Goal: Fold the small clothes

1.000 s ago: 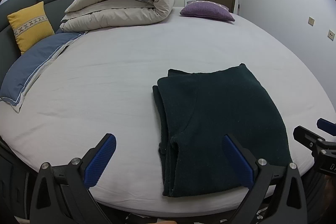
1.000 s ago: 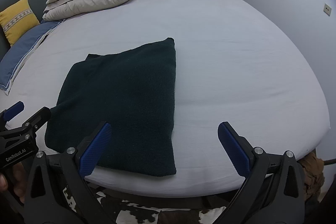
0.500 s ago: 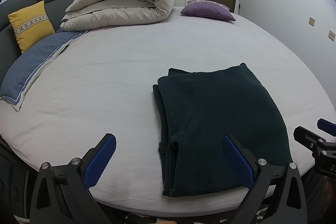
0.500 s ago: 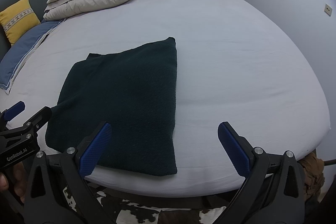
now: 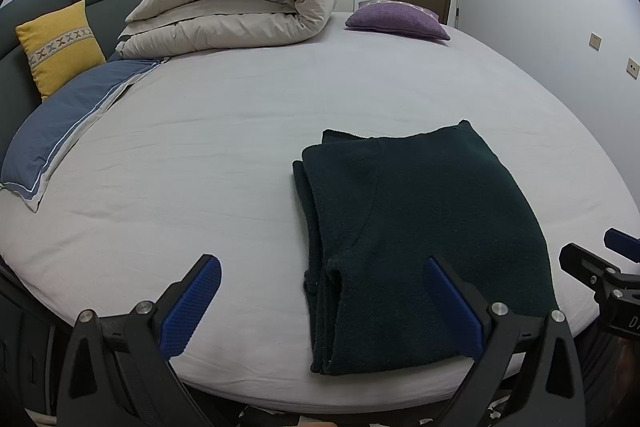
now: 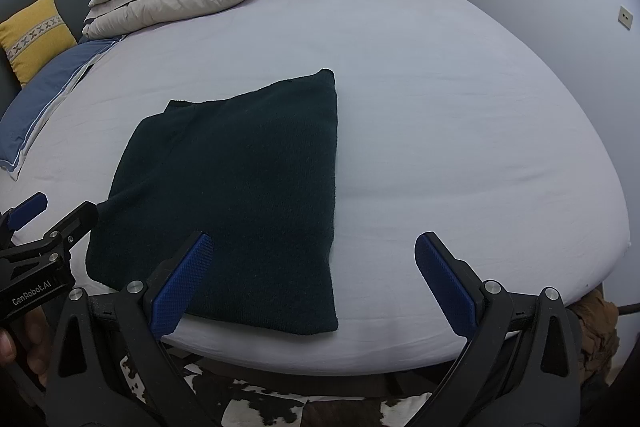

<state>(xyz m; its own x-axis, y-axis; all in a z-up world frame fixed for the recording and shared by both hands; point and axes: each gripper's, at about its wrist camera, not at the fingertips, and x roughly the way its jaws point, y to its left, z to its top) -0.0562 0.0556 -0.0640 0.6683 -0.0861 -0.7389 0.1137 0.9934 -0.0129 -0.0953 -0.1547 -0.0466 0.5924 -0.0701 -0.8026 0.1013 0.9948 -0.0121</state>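
Note:
A dark green knitted garment (image 5: 420,235) lies folded into a flat rectangle near the front edge of the white bed (image 5: 240,131); it also shows in the right wrist view (image 6: 240,195). My left gripper (image 5: 320,291) is open and empty, held above the bed's front edge, with its right finger over the garment's near end. My right gripper (image 6: 312,279) is open and empty, its left finger over the garment's near right corner. Each gripper shows at the edge of the other's view.
A rolled beige duvet (image 5: 240,11) and a purple cushion (image 5: 396,19) lie at the far side. A blue pillow (image 5: 68,131) and a yellow cushion (image 5: 60,47) rest at the left by the grey headboard. A cowhide rug (image 6: 280,407) lies below the bed edge.

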